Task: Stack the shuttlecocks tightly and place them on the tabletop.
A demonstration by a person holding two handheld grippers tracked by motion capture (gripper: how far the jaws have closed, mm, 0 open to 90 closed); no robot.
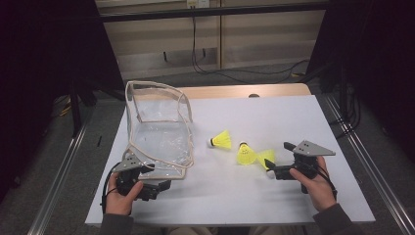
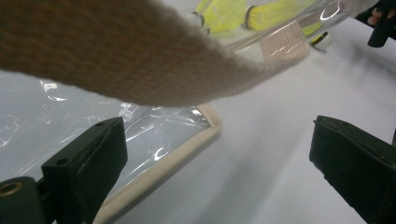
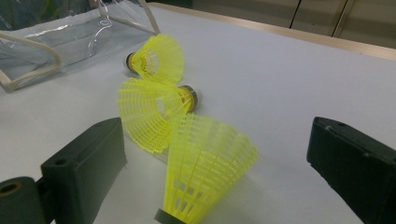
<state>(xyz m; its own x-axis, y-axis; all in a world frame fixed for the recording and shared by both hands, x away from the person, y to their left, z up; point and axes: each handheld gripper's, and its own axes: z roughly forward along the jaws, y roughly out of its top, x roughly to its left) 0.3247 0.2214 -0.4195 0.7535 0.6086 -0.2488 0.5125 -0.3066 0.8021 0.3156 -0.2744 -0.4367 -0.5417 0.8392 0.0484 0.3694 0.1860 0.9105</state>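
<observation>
With both my jaws apart, my right gripper (image 3: 210,182) around the nearest shuttlecock (image 3: 205,163) on the table and my left gripper (image 2: 215,172) under the clear bag's strap (image 2: 140,60), closing carelessly could crush its skirt.

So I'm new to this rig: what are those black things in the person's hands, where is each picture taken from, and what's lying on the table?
A person holds a hand-held two-jaw gripper in each hand. The high view looks down on the white table; the other two pictures come from cameras riding on each gripper, looking along its black jaws. The left gripper sits at the near corner of a clear bag with beige trim, jaws open, the strap just above them. The right gripper has its jaws open around the nearest yellow shuttlecock, not yet closed on it. Two more shuttlecocks lie beside it. Nothing is held.
</observation>
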